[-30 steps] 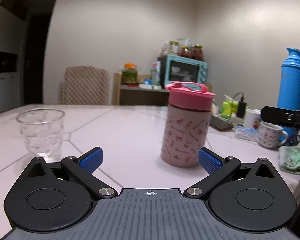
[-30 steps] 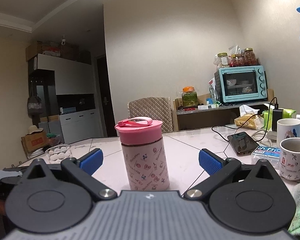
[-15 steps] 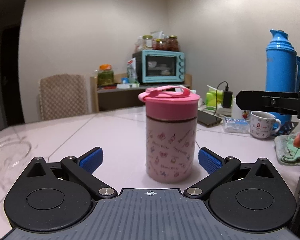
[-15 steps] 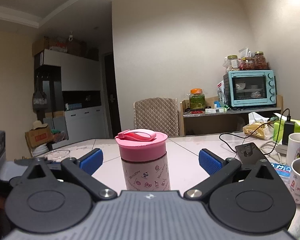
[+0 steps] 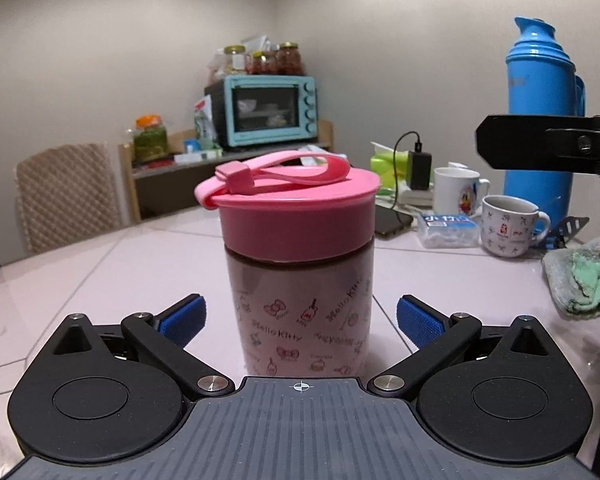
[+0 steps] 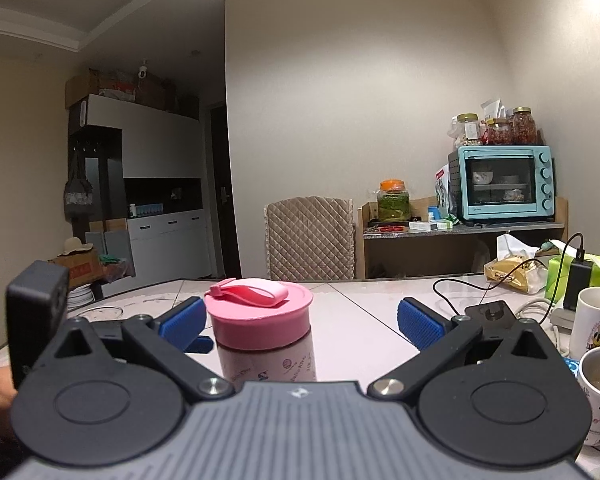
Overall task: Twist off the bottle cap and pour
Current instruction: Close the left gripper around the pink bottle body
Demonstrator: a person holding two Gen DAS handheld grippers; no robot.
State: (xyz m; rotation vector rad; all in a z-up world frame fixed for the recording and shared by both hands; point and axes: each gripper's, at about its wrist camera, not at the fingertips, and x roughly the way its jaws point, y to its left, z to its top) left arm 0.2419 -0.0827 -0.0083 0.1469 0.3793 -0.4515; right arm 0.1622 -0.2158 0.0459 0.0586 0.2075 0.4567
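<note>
A pink patterned bottle with a pink screw cap and strap stands upright on the pale table. My left gripper is open, its blue pads on either side of the bottle's body without touching. My right gripper is open and higher, at cap level, with the cap between its pads, nearer the left one. The clear glass shows only as a rim at the far left in the right wrist view.
A blue thermos, two mugs, a small box, a phone on a charger cable and a green cloth crowd the table's right side. A chair and a shelf with a teal oven stand behind.
My left gripper has swung right and closed in, so the bottle sits between its pads and the glass has left its view. My right gripper has risen to cap height.
</note>
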